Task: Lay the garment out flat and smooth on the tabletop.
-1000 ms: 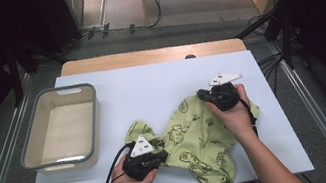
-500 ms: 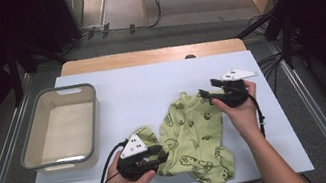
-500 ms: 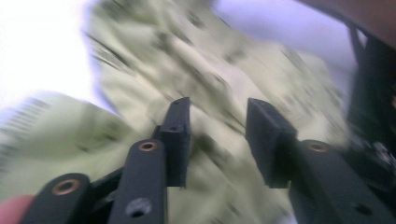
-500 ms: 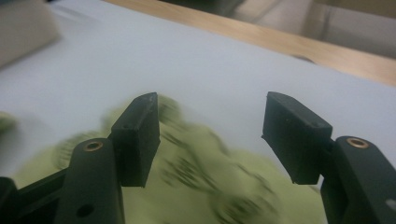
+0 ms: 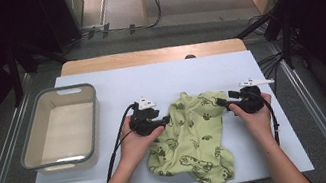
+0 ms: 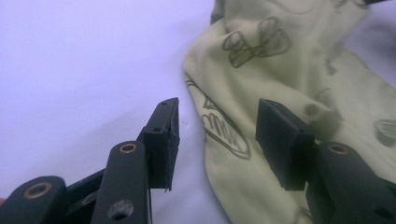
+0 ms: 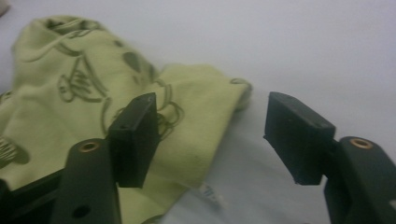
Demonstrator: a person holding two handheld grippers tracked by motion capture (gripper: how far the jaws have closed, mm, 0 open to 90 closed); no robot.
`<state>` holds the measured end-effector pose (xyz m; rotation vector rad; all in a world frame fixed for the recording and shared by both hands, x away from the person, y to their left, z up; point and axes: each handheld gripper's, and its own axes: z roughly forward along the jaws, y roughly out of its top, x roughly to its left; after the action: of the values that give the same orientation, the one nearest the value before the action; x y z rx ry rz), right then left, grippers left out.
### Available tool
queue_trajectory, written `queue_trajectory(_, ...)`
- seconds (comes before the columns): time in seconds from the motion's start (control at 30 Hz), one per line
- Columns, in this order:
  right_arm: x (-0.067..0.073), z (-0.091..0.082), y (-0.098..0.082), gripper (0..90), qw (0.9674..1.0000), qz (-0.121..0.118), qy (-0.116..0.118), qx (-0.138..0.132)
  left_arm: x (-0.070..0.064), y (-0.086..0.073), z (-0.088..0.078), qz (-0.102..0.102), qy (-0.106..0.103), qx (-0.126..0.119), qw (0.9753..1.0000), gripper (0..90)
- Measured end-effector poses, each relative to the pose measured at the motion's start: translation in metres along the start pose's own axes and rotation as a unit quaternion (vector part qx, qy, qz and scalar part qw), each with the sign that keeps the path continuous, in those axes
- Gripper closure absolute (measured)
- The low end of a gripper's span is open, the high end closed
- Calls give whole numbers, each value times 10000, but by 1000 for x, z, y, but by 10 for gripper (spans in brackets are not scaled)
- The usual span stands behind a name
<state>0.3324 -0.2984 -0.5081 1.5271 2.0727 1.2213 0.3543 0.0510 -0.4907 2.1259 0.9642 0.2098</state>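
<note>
A crumpled green garment (image 5: 192, 137) printed with dark cartoon figures lies on the white desk (image 5: 159, 79), a little toward five o'clock from the desk's middle, with its lower part bunched toward the near edge. The left hand-held gripper (image 5: 166, 119) sits at the garment's nine o'clock edge, pointing toward three o'clock; its jaws have just been opening and stand apart, released, and in the left gripper view (image 6: 217, 140) the cloth's edge lies in the gap between the two black pads without either pad pressing on it. The right hand-held gripper (image 5: 223, 103) is at the garment's upper edge near two o'clock, pointing toward nine o'clock; it too is released, with its jaws wide. In the right gripper view (image 7: 210, 140), one pad hangs over a flap of the green cloth and the other over bare desk, neither one gripping. The person's forearms come in from six o'clock, one on each side of the garment. A grey plastic basin (image 5: 40, 138) stands at the desk's nine o'clock side, well apart from the cloth.
</note>
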Motion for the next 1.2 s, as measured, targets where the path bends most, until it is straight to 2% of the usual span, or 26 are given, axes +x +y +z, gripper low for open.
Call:
queue_trajectory(0.03,4,2,-1,411,9996,-100,253,53,1,0,5,7,-1,85,10000,495)
queue_trajectory(0.07,6,3,-1,499,9992,-193,335,99,2,0,10,8,-25,190,9998,497)
queue_trajectory(0.1,9,3,-2,568,9987,-281,403,132,1,-1,17,17,-33,339,9994,522)
queue_trajectory(0.17,12,3,-4,738,9981,-335,479,168,0,-1,18,46,21,330,9994,584)
queue_trajectory(0.2,12,3,-4,738,9981,-335,479,168,0,0,18,44,46,350,9994,584)
queue_trajectory(0.23,14,-1,-6,835,9982,-394,428,132,-1,0,18,26,0,418,9991,793)
queue_trajectory(0.27,15,-3,-7,835,9983,-363,451,84,-1,0,18,46,-94,476,9988,843)
queue_trajectory(0.3,15,-6,-7,853,9985,-368,404,18,-3,0,18,136,-75,492,9987,865)
queue_trajectory(0.37,16,-14,-8,855,9987,-406,297,-129,-8,-1,15,295,-169,514,9981,871)
queue_trajectory(0.47,15,-26,-8,855,9987,-360,191,-317,-19,-2,4,425,-302,330,9981,873)
queue_trajectory(0.5,13,-40,-11,855,9983,-291,10,-504,-23,-3,0,451,-353,229,9981,873)
queue_trajectory(0.53,13,-40,-11,855,9983,-291,10,-504,-28,-3,-5,479,-477,131,9976,873)
queue_trajectory(0.57,7,-54,-16,855,9978,-170,-202,-615,-34,-4,-9,515,-632,58,9967,872)
queue_trajectory(0.6,7,-54,-16,855,9978,-170,-202,-615,-40,-4,-11,577,-814,45,9950,872)
queue_trajectory(0.63,-1,-66,-23,855,9970,-9,-427,-653,-47,-5,-12,672,-987,121,9928,871)
queue_trajectory(0.67,-6,-72,-28,855,9965,58,-519,-646,-54,-6,-10,749,-1227,260,9893,869)
queue_trajectory(0.7,-12,-76,-34,855,9962,163,-589,-622,-66,-9,-6,985,-1430,398,9840,865)
queue_trajectory(0.73,-12,-76,-34,855,9962,163,-589,-622,-66,-9,-6,985,-1430,398,9840,856)
queue_trajectory(0.77,-23,-83,-46,855,9952,330,-747,-542,-70,-9,-5,1102,-1398,419,9831,818)
queue_trajectory(0.8,-23,-83,-46,855,9952,330,-747,-542,-71,-9,-3,1079,-1389,368,9837,818)
queue_trajectory(0.83,-32,-87,-58,855,9940,419,-895,-465,-70,-7,-2,996,-1398,283,9848,694)
queue_trajectory(0.9,-36,-88,-62,854,9932,471,-988,-406,-63,-1,-2,697,-1327,87,9887,650)
queue_trajectory(1.0,-46,-92,-71,854,9910,635,-1109,-394,-53,11,-1,479,-998,-205,9936,536)
queue_trajectory(1.03,-49,-93,-72,853,9908,663,-1109,-410,-50,14,1,404,-930,-302,9944,519)
queue_trajectory(1.1,-52,-93,-73,847,9901,697,-1151,-388,-45,21,8,304,-807,-330,9957,514)
queue_trajectory(1.2,-52,-94,-72,846,9879,654,-1365,-343,-39,27,19,248,-675,-208,9972,492)
